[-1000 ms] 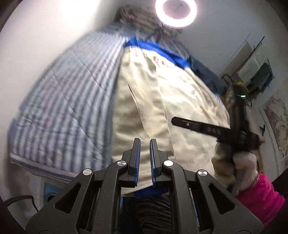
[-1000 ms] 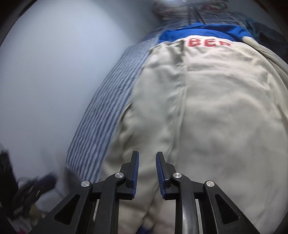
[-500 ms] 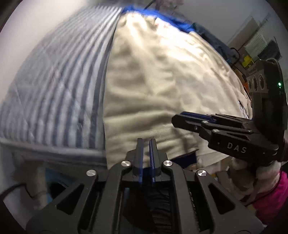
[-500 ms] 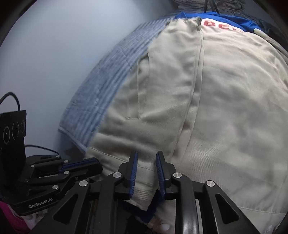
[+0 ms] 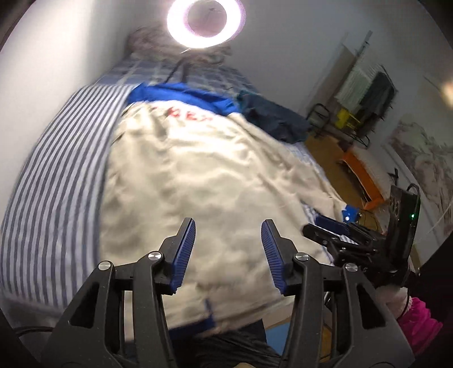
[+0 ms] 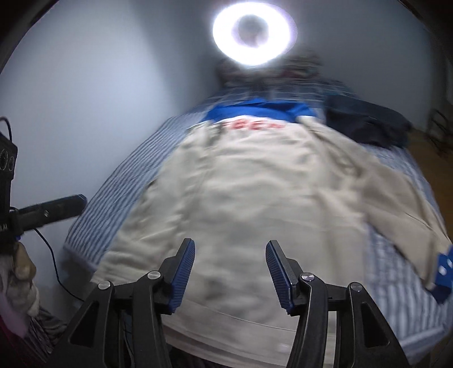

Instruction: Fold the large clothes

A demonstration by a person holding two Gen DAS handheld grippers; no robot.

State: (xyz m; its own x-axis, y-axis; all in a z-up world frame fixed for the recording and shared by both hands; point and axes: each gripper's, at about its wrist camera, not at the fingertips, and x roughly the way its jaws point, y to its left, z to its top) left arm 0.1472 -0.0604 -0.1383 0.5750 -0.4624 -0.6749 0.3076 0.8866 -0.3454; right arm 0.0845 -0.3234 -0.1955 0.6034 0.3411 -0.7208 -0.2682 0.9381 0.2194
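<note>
A large cream jacket with a blue collar and red lettering lies spread on the striped bed, its hem toward me. My left gripper hovers over the hem area, its jaws opening with nothing between them. My right gripper is likewise above the hem, jaws opening and empty. Each shows in the other's view: the right gripper to the right, the left gripper at the far left beside the wall. One sleeve with a blue cuff hangs out to the right.
The striped bedsheet meets a white wall on the left. A dark navy garment lies at the bed's far right. A ring light glares above. Right of the bed are an orange piece of furniture and a clothes rack. A pink sleeve shows.
Both grippers, nearly shut at the jacket's hem before, have lifted and drawn back, and their jaws now stand apart. The hem lies free on the bed.
</note>
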